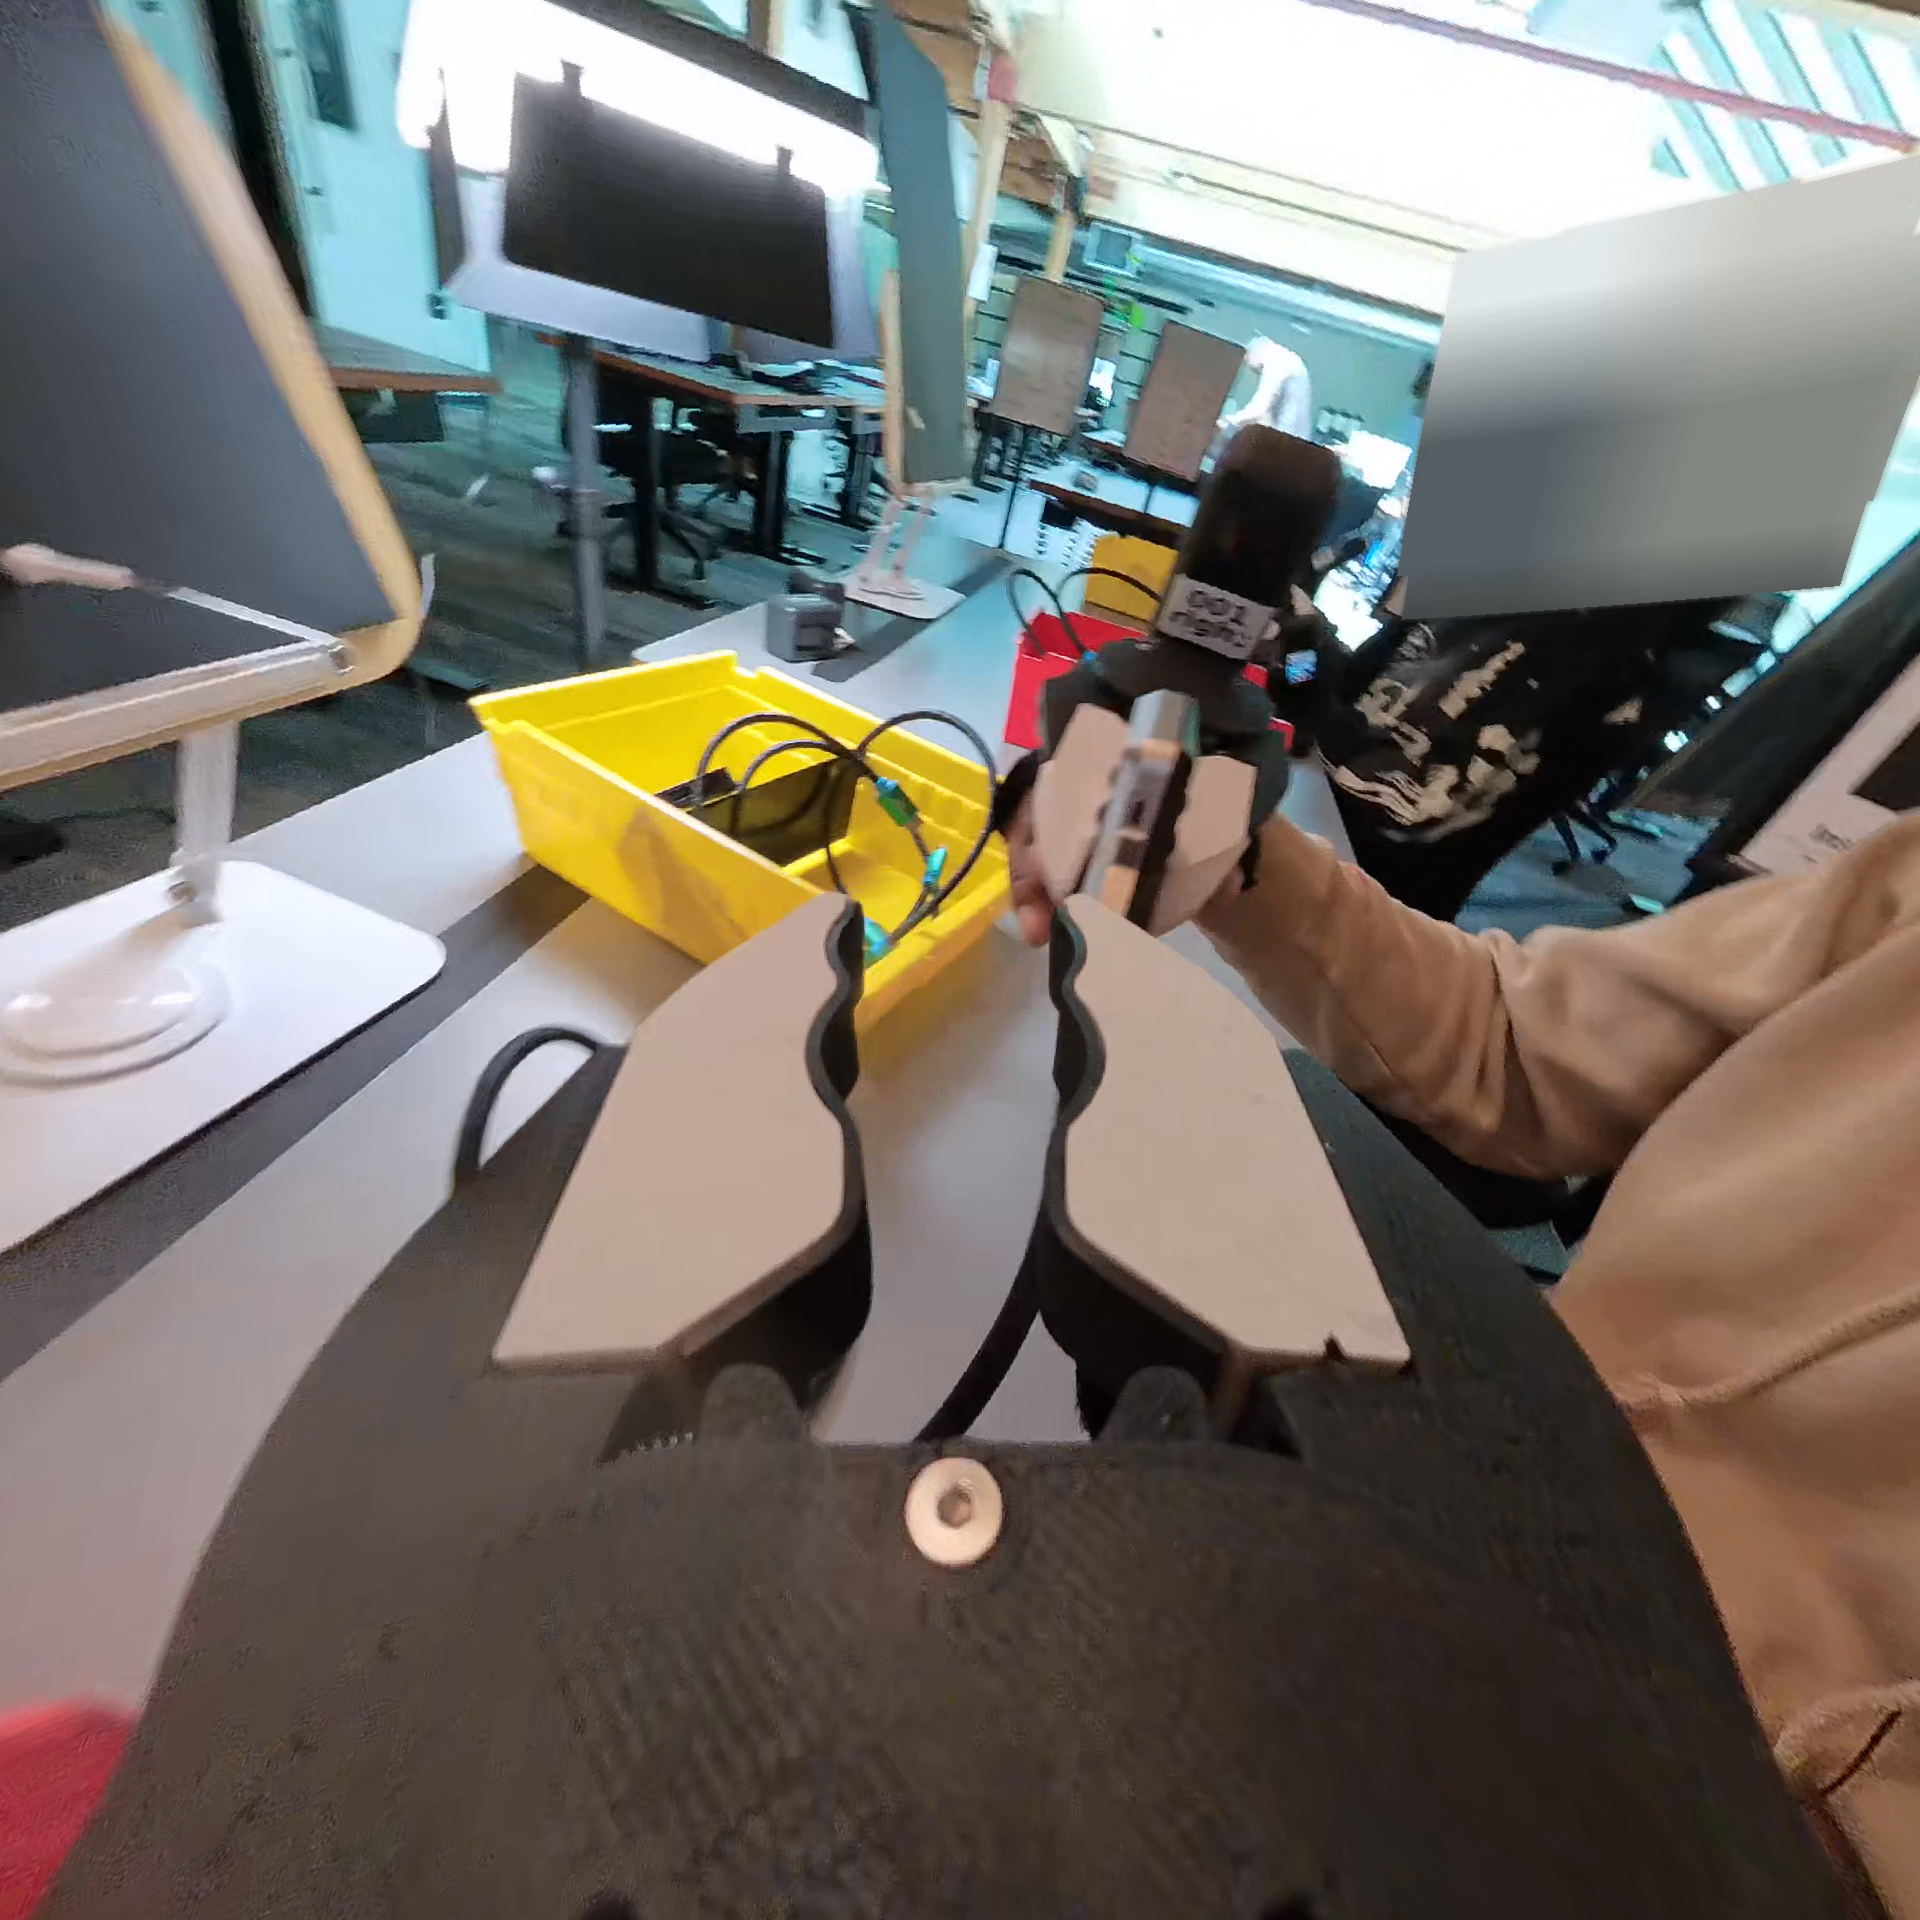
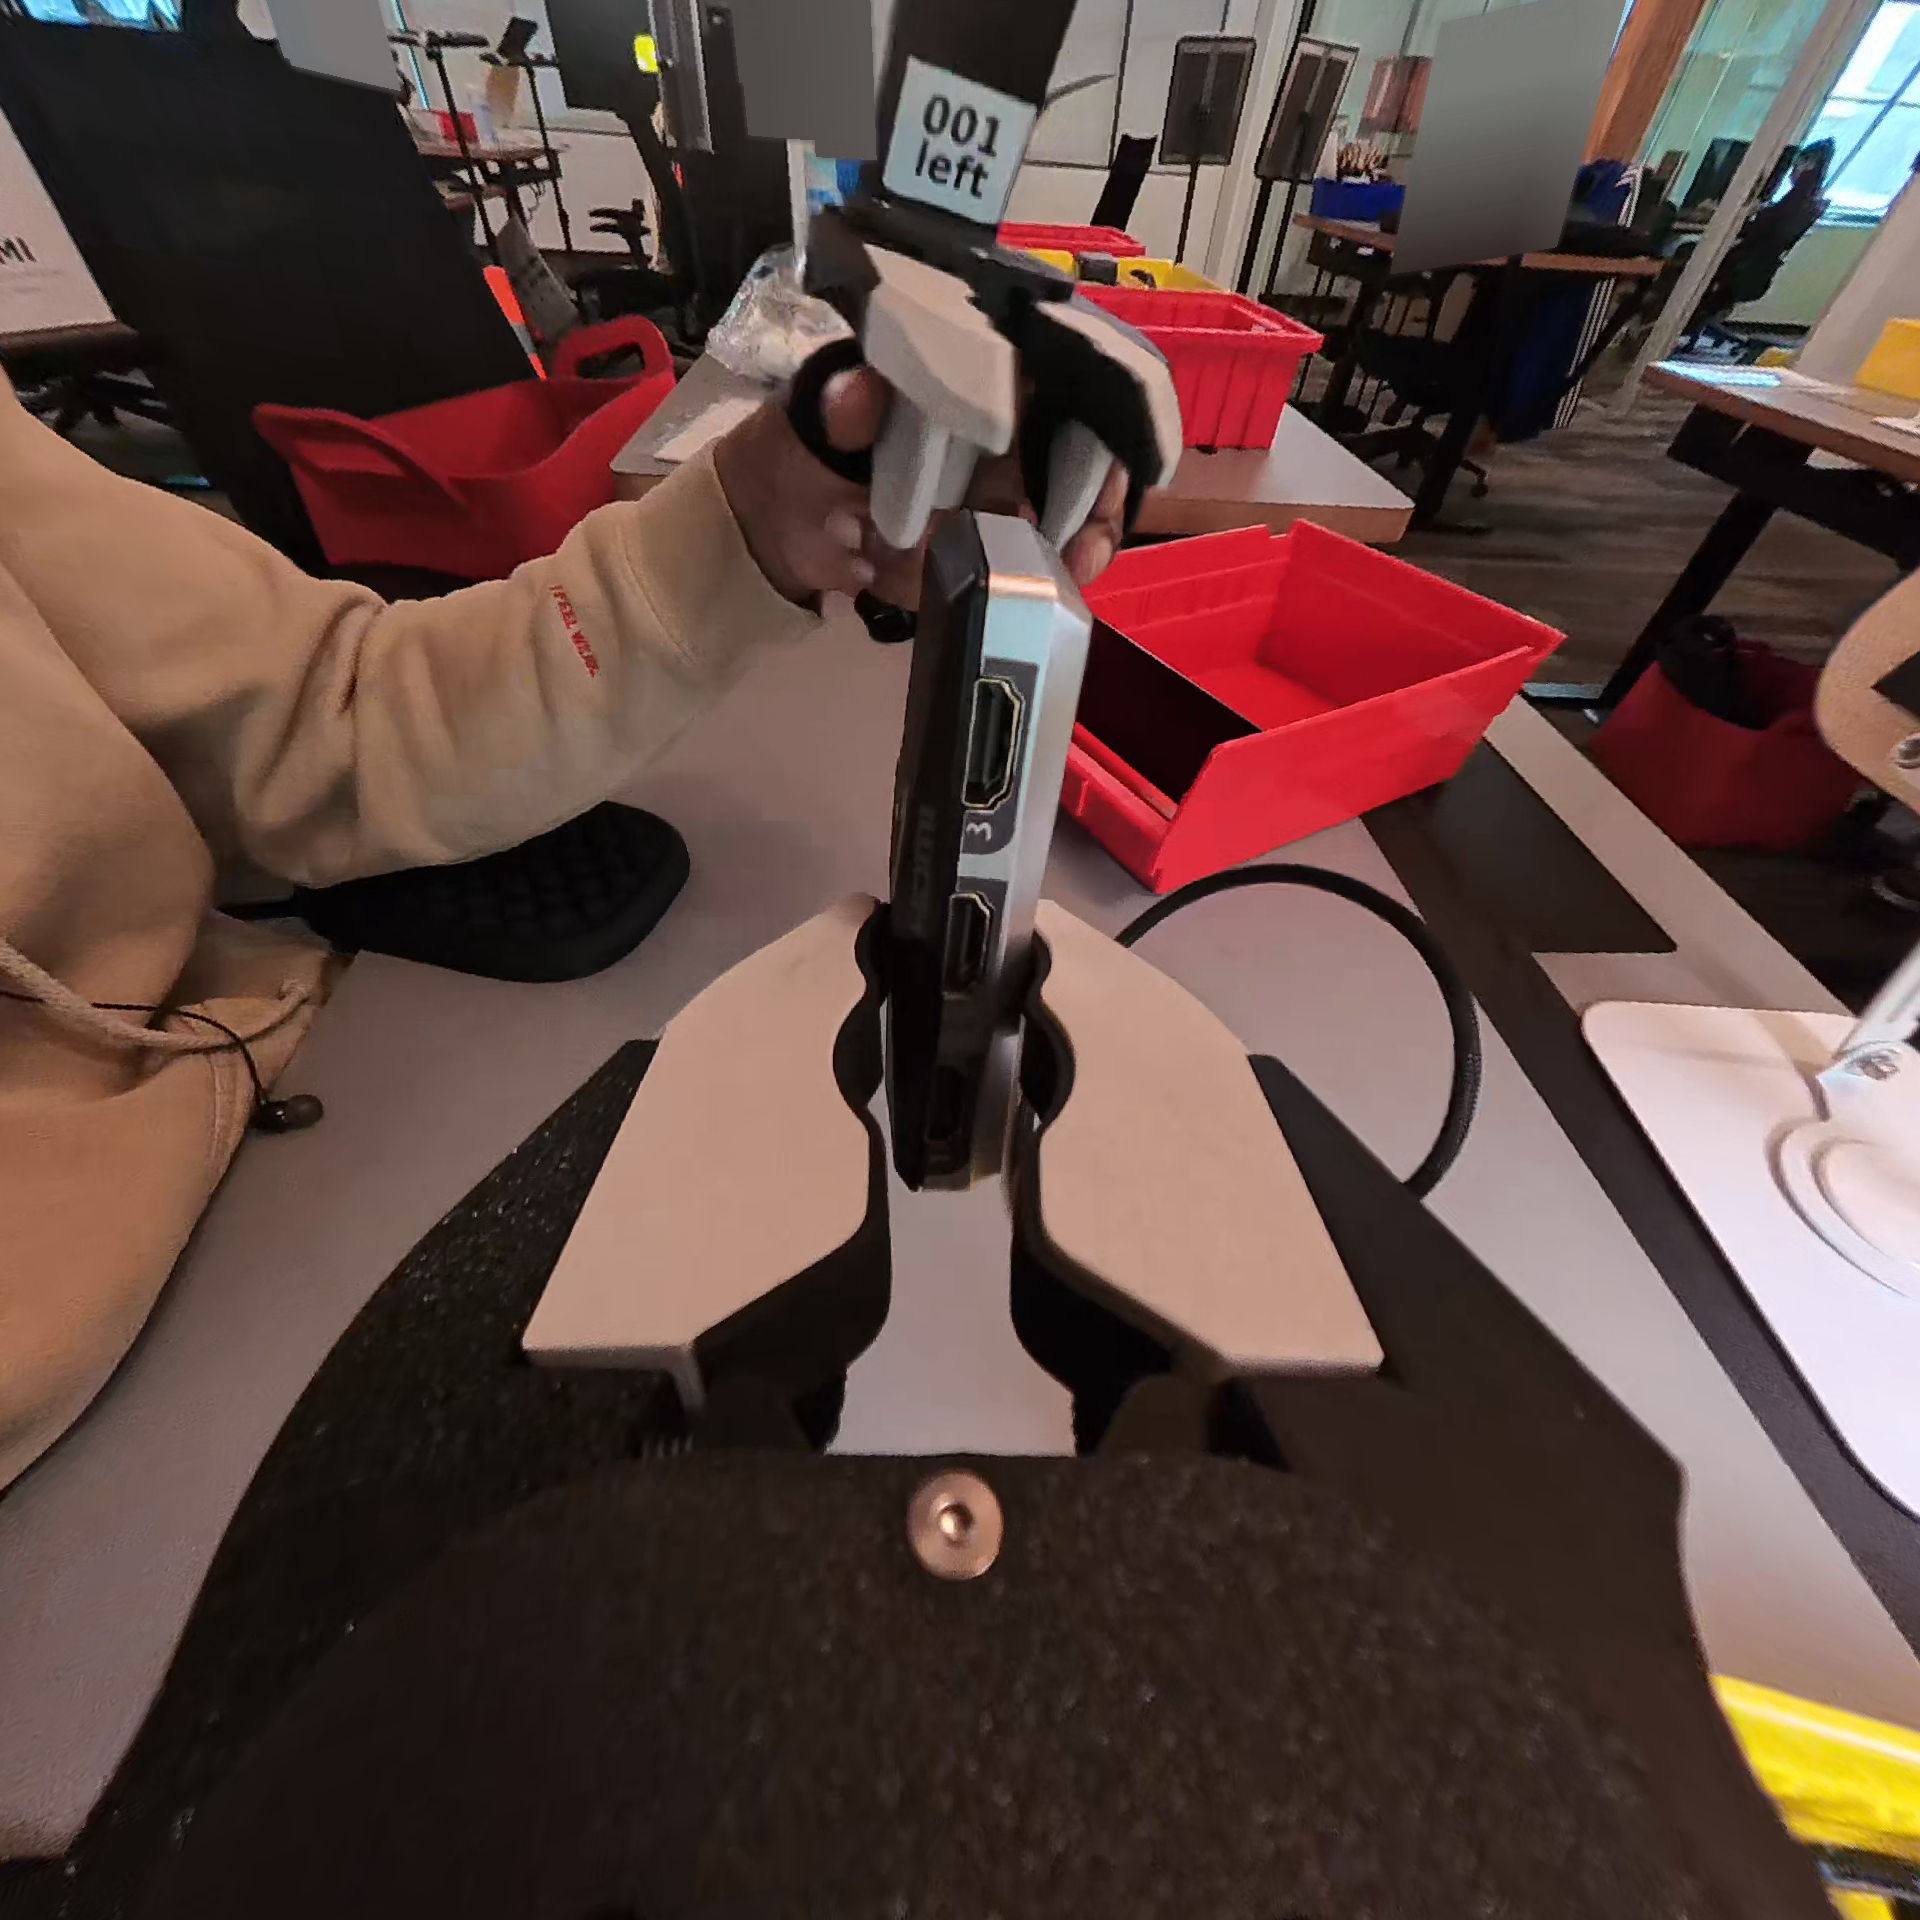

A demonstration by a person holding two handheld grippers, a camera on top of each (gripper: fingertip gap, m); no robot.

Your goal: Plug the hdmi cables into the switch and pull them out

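My right gripper [image 2: 956, 935] is shut on the HDMI switch [image 2: 987, 748], a flat silver and black box held upright on its edge above the grey table [image 2: 748, 748], with its ports facing my camera and nothing plugged in. My left gripper [image 1: 956, 925] is open and empty. In the right wrist view it [image 2: 987, 520] hovers at the switch's far end. The left wrist view shows the right gripper [image 1: 1127, 904] with the switch [image 1: 1132, 821] edge-on, just right of my left fingertips. A black cable [image 2: 1444, 987] loops on the table and also runs under my left gripper [image 1: 987, 1340].
A yellow bin [image 1: 582, 769] holds thin black cables with teal connectors [image 1: 894, 800]. A red bin [image 2: 1434, 707] sits right of the switch and a red tote [image 2: 468, 468] behind it. A white monitor stand base [image 1: 208, 987] and a person's beige sleeves [image 2: 364, 707] are close by. One gripper's finger ends stand about 11 centimeters off the other's.
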